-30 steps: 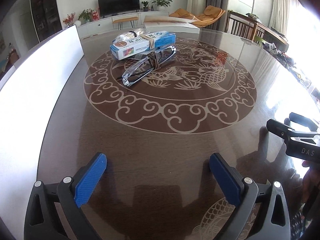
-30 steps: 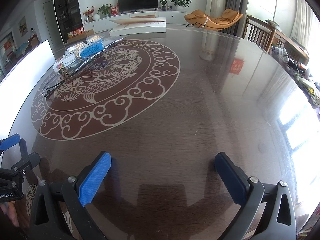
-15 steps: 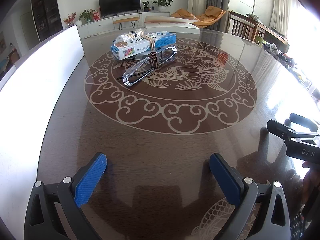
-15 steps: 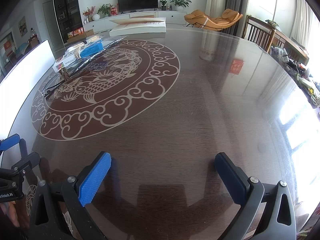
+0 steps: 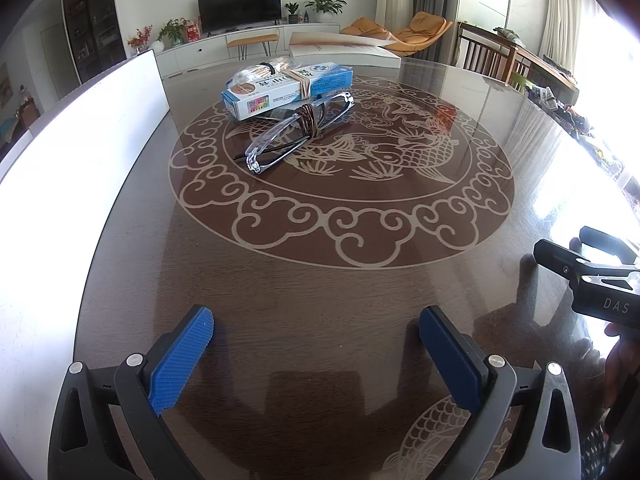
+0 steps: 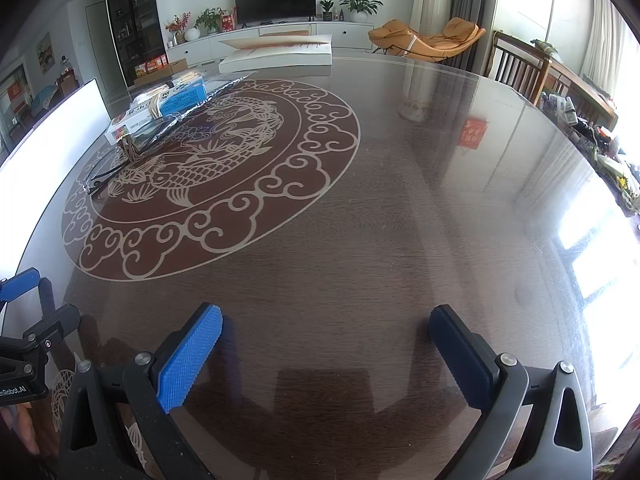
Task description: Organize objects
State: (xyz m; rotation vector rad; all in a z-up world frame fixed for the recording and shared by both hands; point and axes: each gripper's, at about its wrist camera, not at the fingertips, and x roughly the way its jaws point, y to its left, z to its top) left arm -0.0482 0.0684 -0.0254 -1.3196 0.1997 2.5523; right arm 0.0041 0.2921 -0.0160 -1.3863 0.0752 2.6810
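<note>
A blue and white box [image 5: 286,88] bound with a rubber band lies on the round dark table [image 5: 320,292], with a clear packet of sticks [image 5: 260,70] behind it. In front of the box lie clear-framed glasses [image 5: 298,132] with a brown hair tie [image 5: 309,119] wrapped around them. My left gripper [image 5: 316,344] is open over bare table, well short of the glasses. My right gripper [image 6: 326,344] is open too, holding nothing, with the box [image 6: 160,110] and glasses [image 6: 120,164] far off at the left.
A white board [image 5: 76,152] runs along the table's left edge. A large flat white box [image 6: 280,52] lies at the table's far side. Wooden chairs [image 6: 520,68] and a cluttered side table stand to the right. The other gripper's body [image 5: 592,280] shows at the right of the left wrist view.
</note>
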